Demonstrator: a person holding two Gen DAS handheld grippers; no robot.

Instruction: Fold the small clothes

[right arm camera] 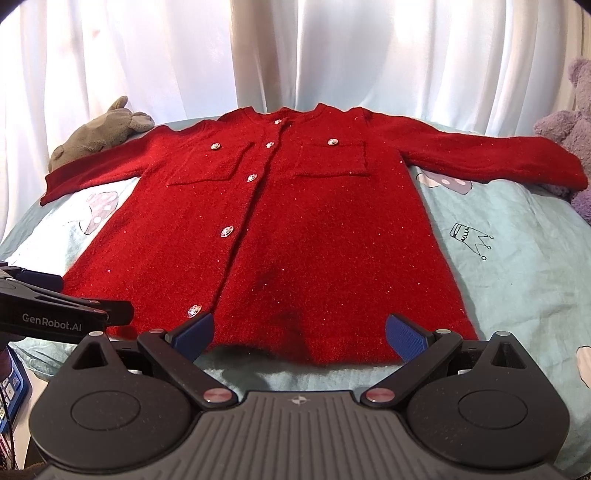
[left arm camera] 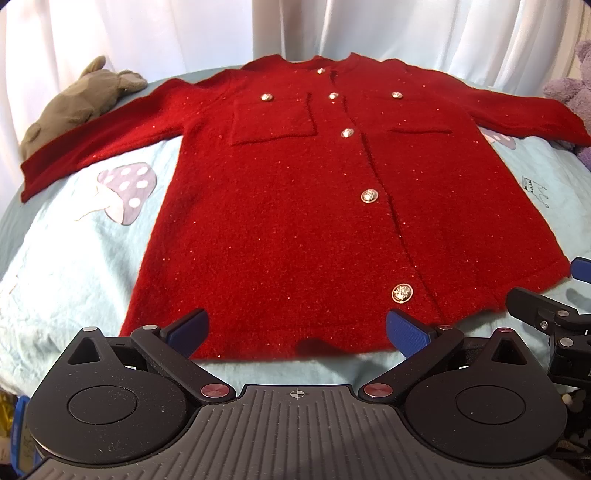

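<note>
A small red fuzzy knit cardigan [left arm camera: 280, 206] w/ gold metal buttons [left arm camera: 369, 196] is lying flat, front up, on a pale aqua bedsheet printed w/ mushrooms & crowns [left arm camera: 74, 258]. Both sleeves are spreading out sideways, collar pointing away toward the white curtains [left arm camera: 369, 26]. It's buttoned down the middle, w/ two chest pockets [right arm camera: 207, 164], each w/ its own button.

The left gripper w/ blue pads on black fingers [left arm camera: 297, 332] is hovering just over the hem, near the middle-left of the garment; fingers are standing wide apart, nothing btwn them but fabric below. Can't tell if the pads are touching the knit.

The right gripper, same blue-padded black build [right arm camera: 299, 334], is sitting over the hem on the garment's other half, fingers also spread wide, gripping nothing. Its shadow is falling on the red knit just ahead.

The two grippers are working close beside each other; each one's edge is showing in the other's view.

A grey-brown plush toy [left arm camera: 81, 99] is lying by the far sleeve cuff on one side, a purple plush bear [right arm camera: 569, 125] by the other cuff.
</note>
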